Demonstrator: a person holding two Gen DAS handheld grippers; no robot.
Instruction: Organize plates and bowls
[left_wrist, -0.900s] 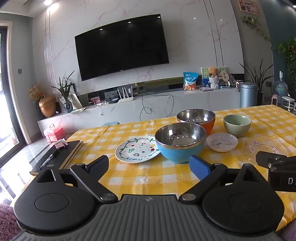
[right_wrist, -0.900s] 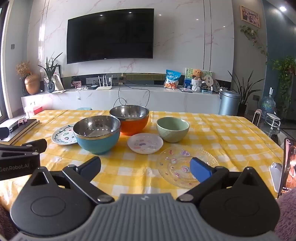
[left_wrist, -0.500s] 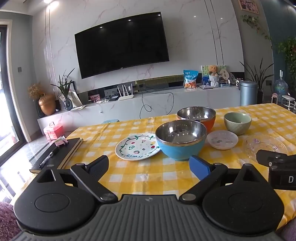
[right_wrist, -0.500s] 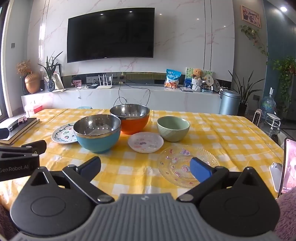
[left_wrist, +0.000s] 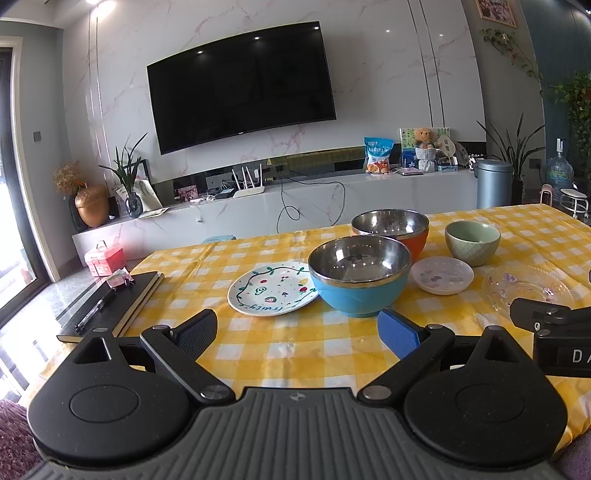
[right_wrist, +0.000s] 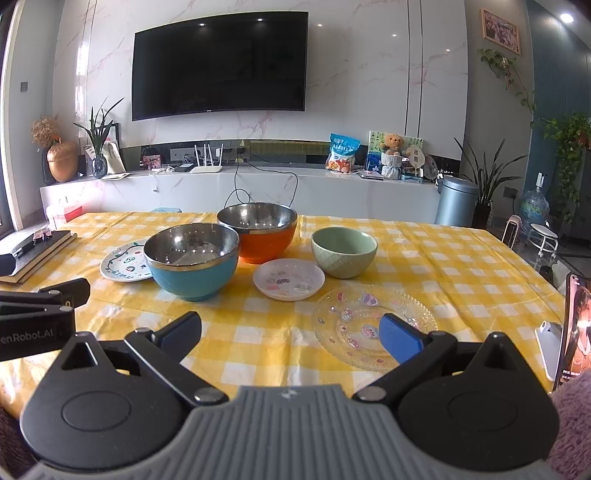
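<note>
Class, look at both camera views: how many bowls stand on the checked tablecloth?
3. The blue bowl stands nearest, by the painted plate; the orange bowl is right behind it; the green bowl stands apart to the right, behind the small pink plate. None seems hidden.

I see a yellow checked table (right_wrist: 443, 258) mid-frame carrying three bowls (right_wrist: 192, 258), three plates (right_wrist: 288, 282), notebooks (right_wrist: 37, 247) at left, phones (right_wrist: 574, 325) at right.

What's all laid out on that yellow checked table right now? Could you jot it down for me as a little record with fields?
bowls: blue bowl; orange bowl; green bowl
plates: painted plate; small pink plate; clear glass plate
stacking: none, each dish stands alone
surface: checked tablecloth
left gripper: open, empty
right gripper: open, empty
</note>
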